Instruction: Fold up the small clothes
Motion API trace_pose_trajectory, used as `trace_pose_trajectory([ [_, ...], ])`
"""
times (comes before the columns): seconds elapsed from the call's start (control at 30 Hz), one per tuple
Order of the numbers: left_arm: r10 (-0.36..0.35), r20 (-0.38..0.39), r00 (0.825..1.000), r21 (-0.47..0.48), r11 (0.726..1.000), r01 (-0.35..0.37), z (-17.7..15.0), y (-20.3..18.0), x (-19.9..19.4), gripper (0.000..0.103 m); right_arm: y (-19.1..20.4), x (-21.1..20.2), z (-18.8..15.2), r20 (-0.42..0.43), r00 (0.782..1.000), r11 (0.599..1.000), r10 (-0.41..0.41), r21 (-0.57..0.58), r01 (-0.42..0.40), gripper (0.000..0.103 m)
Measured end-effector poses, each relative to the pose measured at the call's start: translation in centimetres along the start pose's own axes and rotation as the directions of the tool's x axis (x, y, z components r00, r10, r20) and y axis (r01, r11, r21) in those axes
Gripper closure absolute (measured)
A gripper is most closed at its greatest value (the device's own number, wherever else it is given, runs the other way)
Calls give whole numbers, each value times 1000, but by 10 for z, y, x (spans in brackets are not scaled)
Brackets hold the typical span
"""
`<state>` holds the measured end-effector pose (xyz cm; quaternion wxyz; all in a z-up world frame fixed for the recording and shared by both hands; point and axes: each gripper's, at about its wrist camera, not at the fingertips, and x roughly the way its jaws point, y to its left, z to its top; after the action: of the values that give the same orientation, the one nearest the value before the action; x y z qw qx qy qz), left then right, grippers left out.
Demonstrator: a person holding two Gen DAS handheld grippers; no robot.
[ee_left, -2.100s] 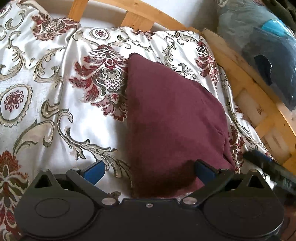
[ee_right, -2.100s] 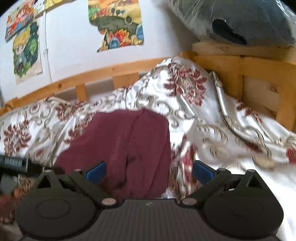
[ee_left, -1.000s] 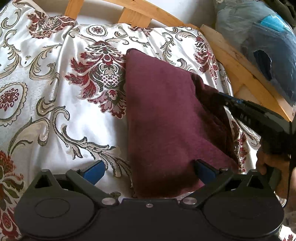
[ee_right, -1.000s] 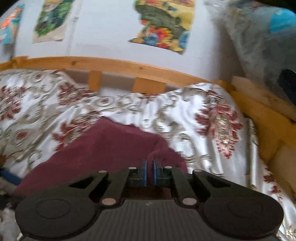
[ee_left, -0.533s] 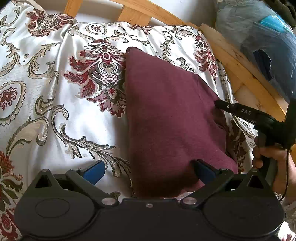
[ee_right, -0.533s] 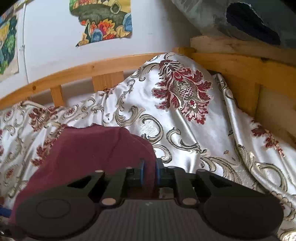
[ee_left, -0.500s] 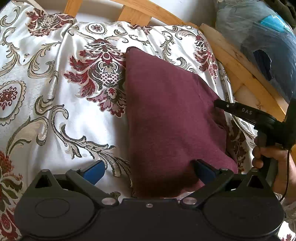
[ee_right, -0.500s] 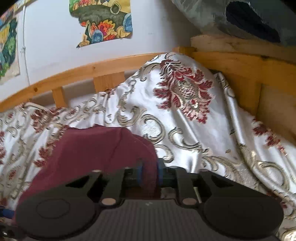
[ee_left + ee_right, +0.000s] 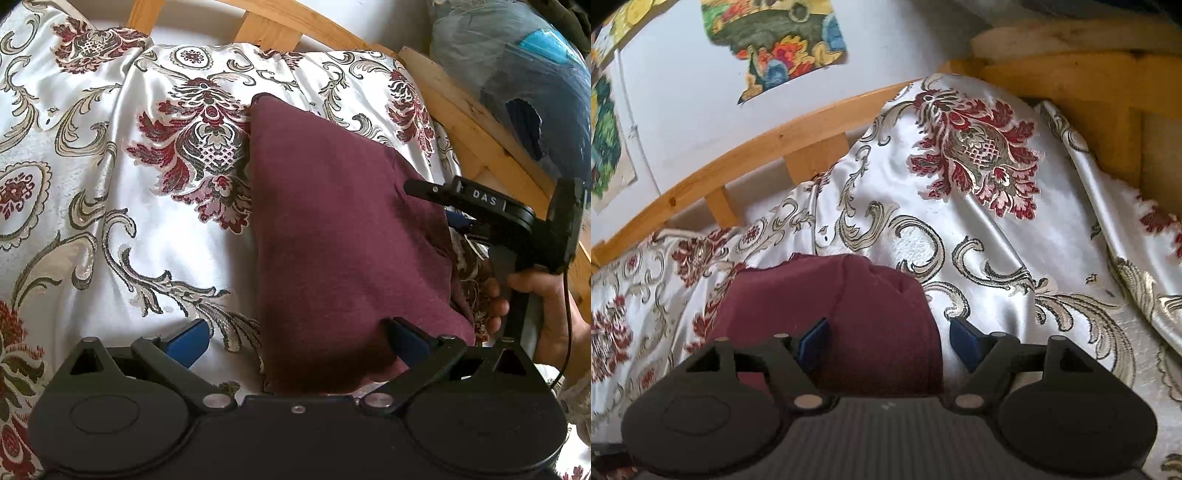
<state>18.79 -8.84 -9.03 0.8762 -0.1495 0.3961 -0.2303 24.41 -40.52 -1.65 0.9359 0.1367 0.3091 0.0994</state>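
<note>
Change: right gripper released since half a second ago; blue pads then pinched shut on the maroon fold, now parted with cloth lying loose between them.
Garment: maroon garment, folded to a rough wedge, flat on the floral satin bedspread; doubled right edge just beside the bed frame.
Left gripper: left gripper spread wide, holding nothing; near hem of the wedge sits between its fingers, right pad touching or just over the cloth, cannot tell which.
Right gripper, side view: seen from the left wrist camera at the garment's right edge, tip above the fold; person's hand on the handle.
Stage: judged mid-fold; one layer turned over, shape not yet squared.
Risk, slip: satin looks slick; any drag on the hem likely to slide the whole wedge instead of folding it.
Risk, spring-back: freed upper layer bulges at the crease in the right wrist view; may open again if not pressed.
Risk, snag: pads withdrawn low could catch the loose edge and pull it toward the frame.
Risk, double grab: pinching low at the hem could take bedspread along with cloth.
</note>
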Motion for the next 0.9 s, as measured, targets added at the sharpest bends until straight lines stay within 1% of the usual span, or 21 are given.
trace_pose_trajectory([
  [0.13,-16,-10,1000,-13,1000,15,0,1,2,1,0,4,3,-5,999,999,33,5,-33,21],
  [0.27,-33,-15,999,-21,999,33,0,2,2,1,5,6,3,-15,999,999,36,-19,-37,19],
  [0.37,-86,-22,996,-42,996,85,1,3,1,1,7,10,2,-30,999,999,32,-32,-33,17],
  [0.47,-120,-5,993,-64,991,119,4,3,-2,1,8,12,1,-39,999,999,31,-43,-33,16],
  [0.63,-84,13,996,-40,996,85,9,-1,-7,1,10,13,3,-59,998,998,29,-56,-32,12],
  [0.73,-35,-6,999,-19,999,35,11,-3,-7,1,12,14,5,-78,997,997,20,-66,-25,9],
  [0.77,-28,-9,1000,-11,1000,28,10,-4,-7,1,13,16,6,-83,996,997,16,-71,-22,8],
  [0.9,-49,-9,999,8,999,49,8,-5,-8,1,15,18,10,-85,996,998,2,-66,-8,6],
])
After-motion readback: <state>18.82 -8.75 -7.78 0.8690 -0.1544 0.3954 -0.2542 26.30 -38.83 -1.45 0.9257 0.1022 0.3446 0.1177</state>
